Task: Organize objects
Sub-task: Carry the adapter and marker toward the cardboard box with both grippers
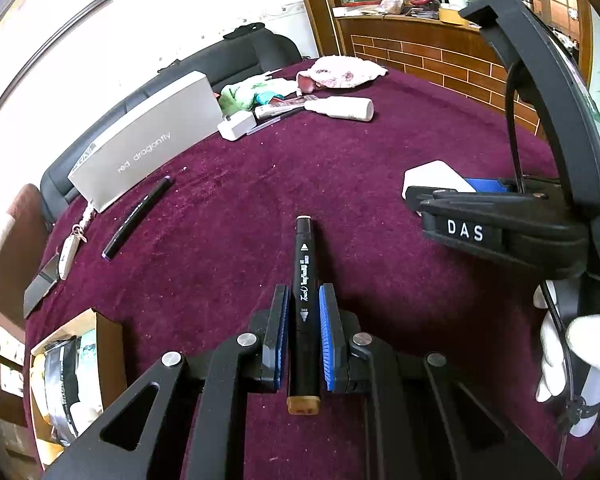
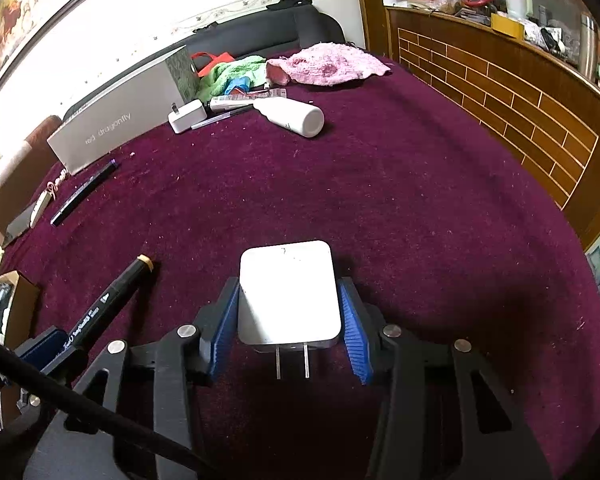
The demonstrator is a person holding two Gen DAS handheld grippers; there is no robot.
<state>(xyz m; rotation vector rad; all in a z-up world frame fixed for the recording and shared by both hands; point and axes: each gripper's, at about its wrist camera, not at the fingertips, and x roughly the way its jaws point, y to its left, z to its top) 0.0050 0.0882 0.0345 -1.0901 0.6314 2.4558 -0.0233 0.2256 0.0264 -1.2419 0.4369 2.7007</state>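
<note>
Left jaws clamp marker, pointing forward | right jaws seemingly gripping charger

Bright even light, wall blown out white, soft shadows on cloth, strong fisheye bending, dark vignetted corners.

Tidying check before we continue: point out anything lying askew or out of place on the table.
The white bottle lies tipped on its side among loose clutter beside the grey box. A black pen lies loose near the table's left edge. Crumbs speckle the maroon cloth.
</note>
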